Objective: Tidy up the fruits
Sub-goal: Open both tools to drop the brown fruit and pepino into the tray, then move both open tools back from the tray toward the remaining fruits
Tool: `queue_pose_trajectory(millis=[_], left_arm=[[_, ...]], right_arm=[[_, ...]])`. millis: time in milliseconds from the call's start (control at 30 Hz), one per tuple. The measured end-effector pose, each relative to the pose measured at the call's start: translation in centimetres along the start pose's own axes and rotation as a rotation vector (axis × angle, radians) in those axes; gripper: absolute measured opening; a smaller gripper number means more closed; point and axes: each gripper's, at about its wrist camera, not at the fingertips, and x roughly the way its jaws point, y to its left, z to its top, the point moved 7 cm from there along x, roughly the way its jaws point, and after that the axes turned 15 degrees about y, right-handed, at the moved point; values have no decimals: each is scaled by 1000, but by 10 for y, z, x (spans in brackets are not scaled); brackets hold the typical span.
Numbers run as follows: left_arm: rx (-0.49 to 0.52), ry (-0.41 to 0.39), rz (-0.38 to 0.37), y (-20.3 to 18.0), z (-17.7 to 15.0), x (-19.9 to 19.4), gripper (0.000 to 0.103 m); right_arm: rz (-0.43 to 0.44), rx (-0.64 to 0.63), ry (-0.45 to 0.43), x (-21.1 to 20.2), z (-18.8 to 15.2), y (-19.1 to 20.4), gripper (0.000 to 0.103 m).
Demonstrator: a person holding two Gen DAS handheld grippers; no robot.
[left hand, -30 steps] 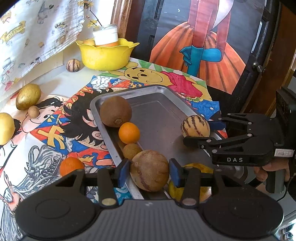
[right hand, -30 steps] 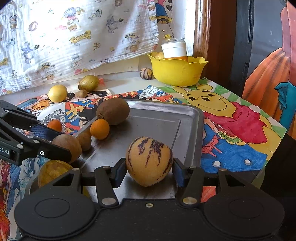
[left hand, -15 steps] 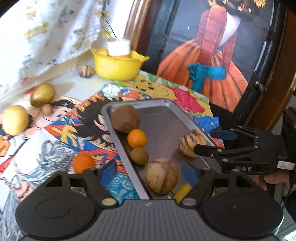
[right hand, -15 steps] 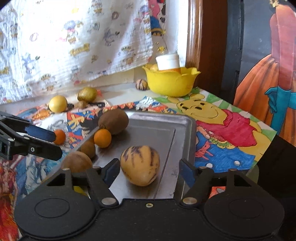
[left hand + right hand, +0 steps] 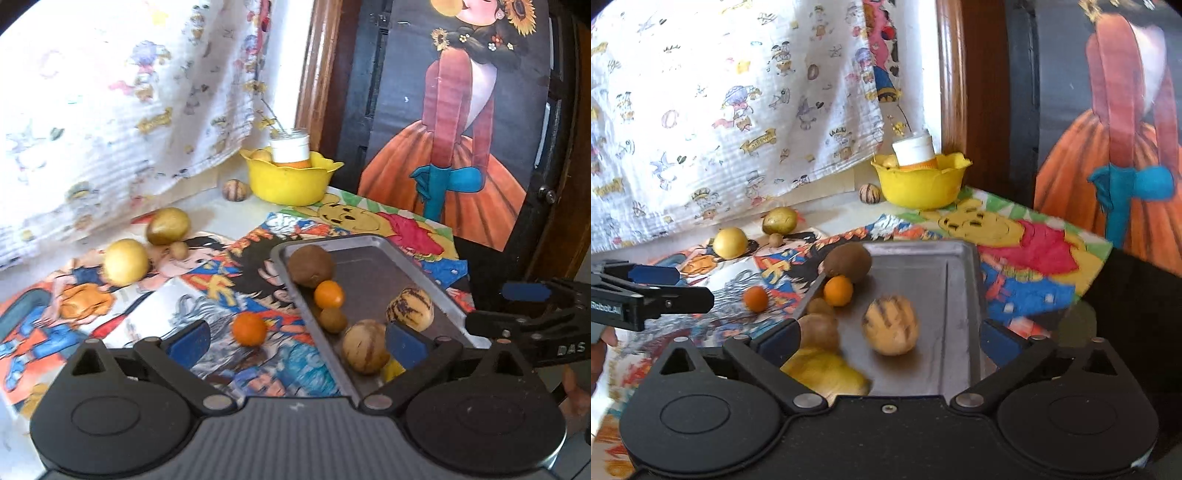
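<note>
Left wrist view: the left gripper (image 5: 297,338) is seen with its jaws opening wide and nothing pressed between the pads, above the near corner of the metal tray (image 5: 373,240). The tray's long axis runs from the gripper away toward the yellow bowl (image 5: 290,182). Six fruits are counted in the tray: a brown fruit (image 5: 310,266) at the far left corner with its long axis lying across the tray, a small orange (image 5: 328,294) just in front of it, a small brown ball (image 5: 332,320), a tan round fruit (image 5: 365,346), a striped melon (image 5: 410,309) nearer the tray's middle, and a yellow fruit (image 5: 393,370) mostly hidden behind the blue pad. Left of the tray, on the cartoon mat (image 5: 155,295), a second orange (image 5: 249,328) is seen; farther off lie a yellow round fruit (image 5: 126,262), a gold potato-shaped fruit (image 5: 168,226), a small tan ball (image 5: 180,250), and one striped nut-like fruit (image 5: 233,190) beside the bowl. The right wrist view shows more of the yellow fruit (image 5: 827,371), and the right gripper (image 5: 888,338), jaws opening and released, with the striped melon (image 5: 890,325) lying free between and beyond its pads. A white-lidded jar (image 5: 916,151) stands in the bowl.
</note>
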Motion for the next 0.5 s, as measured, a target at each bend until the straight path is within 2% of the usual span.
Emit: queue_pose_trajectory(millis=[133, 333, 500], left_arm=[[-10, 20, 38, 12, -15, -14, 103], [-16, 95, 115, 32, -42, -24, 103], [-37, 111, 164, 51, -60, -34, 103]], right_arm=[[5, 14, 37, -12, -20, 18, 102], [16, 39, 82, -19, -46, 44, 102], [2, 61, 108, -20, -64, 63, 102]])
